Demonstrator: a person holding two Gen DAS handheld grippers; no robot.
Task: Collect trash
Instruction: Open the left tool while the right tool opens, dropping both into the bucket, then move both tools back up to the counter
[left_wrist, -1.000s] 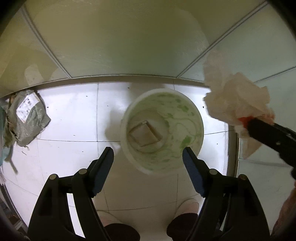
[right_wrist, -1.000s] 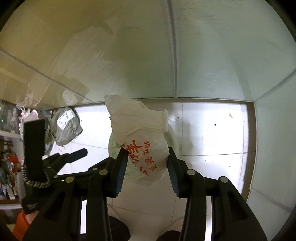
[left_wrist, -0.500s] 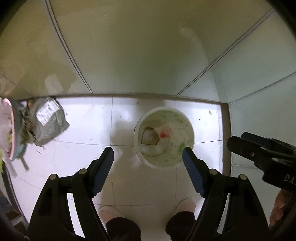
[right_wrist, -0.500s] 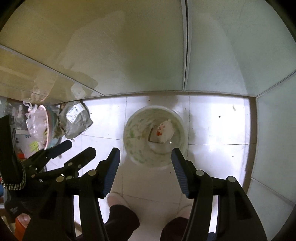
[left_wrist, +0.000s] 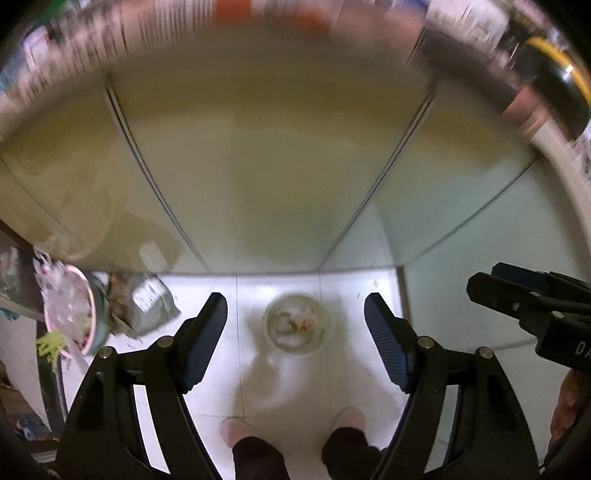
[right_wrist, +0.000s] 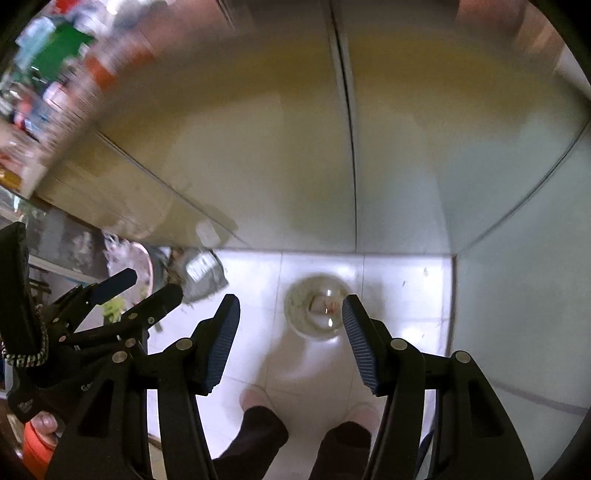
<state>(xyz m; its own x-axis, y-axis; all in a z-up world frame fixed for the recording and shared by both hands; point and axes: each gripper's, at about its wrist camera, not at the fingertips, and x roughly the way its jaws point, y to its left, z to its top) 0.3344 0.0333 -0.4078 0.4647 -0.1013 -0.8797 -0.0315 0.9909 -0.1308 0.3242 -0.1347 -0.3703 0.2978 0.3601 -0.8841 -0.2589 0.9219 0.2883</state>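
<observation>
A white bin with green marks (left_wrist: 296, 328) stands on the tiled floor far below, and it also shows in the right wrist view (right_wrist: 318, 311). Crumpled white paper with red print (left_wrist: 303, 325) lies inside it beside a flat piece. My left gripper (left_wrist: 295, 341) is open and empty, high above the bin. My right gripper (right_wrist: 290, 338) is open and empty too, also high above it. Each gripper shows at the edge of the other's view.
A grey foil bag (left_wrist: 147, 306) lies on the floor left of the bin, next to a pink-rimmed basin (left_wrist: 70, 314) holding scraps. Pale cabinet doors (left_wrist: 277, 166) rise behind. The person's feet (left_wrist: 236, 432) stand in front of the bin. Blurred cluttered shelves show at the top.
The right gripper let the paper drop into the bin. Both grippers have since risen far above the bin, so it looks much smaller.
</observation>
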